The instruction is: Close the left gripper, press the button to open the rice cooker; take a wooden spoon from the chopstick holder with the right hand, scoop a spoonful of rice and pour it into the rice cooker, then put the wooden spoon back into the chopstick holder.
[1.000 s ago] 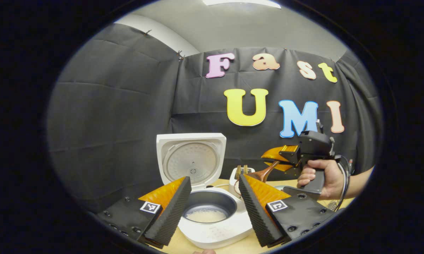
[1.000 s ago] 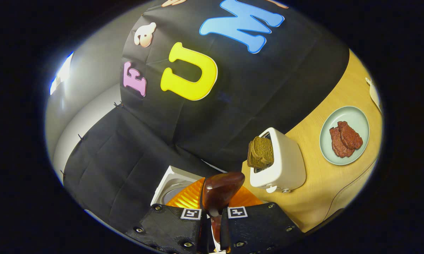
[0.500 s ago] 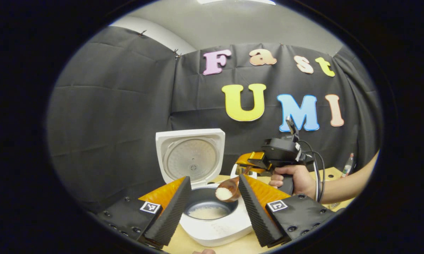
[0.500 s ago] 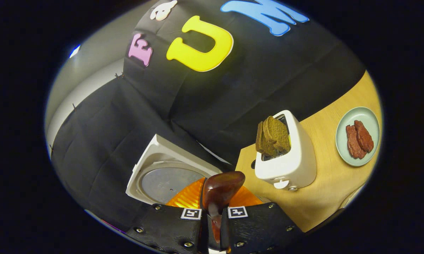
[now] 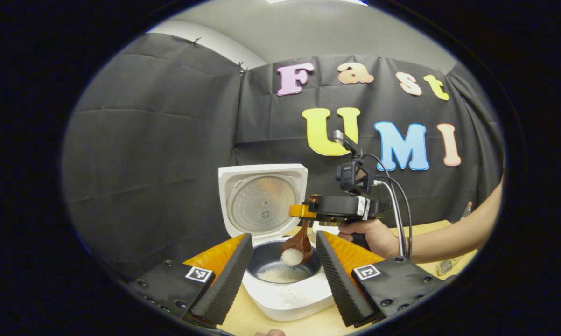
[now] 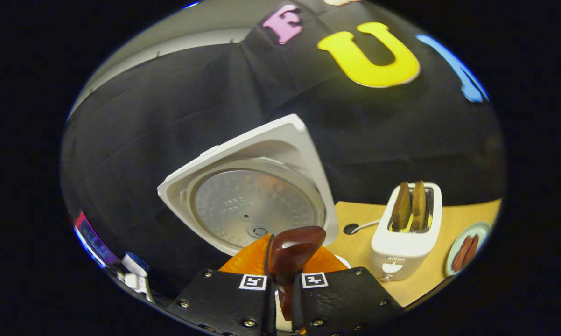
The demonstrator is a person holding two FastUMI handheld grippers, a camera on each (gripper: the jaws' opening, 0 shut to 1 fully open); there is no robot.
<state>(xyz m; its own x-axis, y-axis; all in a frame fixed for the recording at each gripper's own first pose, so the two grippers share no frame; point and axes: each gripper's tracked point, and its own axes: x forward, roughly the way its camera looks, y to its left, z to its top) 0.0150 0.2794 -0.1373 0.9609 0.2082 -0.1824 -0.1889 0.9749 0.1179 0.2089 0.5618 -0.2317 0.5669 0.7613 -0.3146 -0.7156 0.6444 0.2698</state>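
- We count one rice cooker (image 5: 280, 280), lid up.
- One wooden spoon (image 5: 299, 245) over it.
- Beside the cooker, one toaster (image 6: 404, 240) holding two bread slices (image 6: 410, 205).

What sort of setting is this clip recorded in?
Most likely a mock kitchen counter staged in a recording booth, not a real kitchen. An open rice cooker, a toaster with bread slices in it and a plate of meat sit on a wooden tabletop, backed by black cloth.

The wooden spoon (image 6: 290, 252) is gleaming glossy dark brown; the rice cooker (image 5: 285, 298) is showing smooth white plastic, its inner lid plate (image 6: 252, 210) dull metal.
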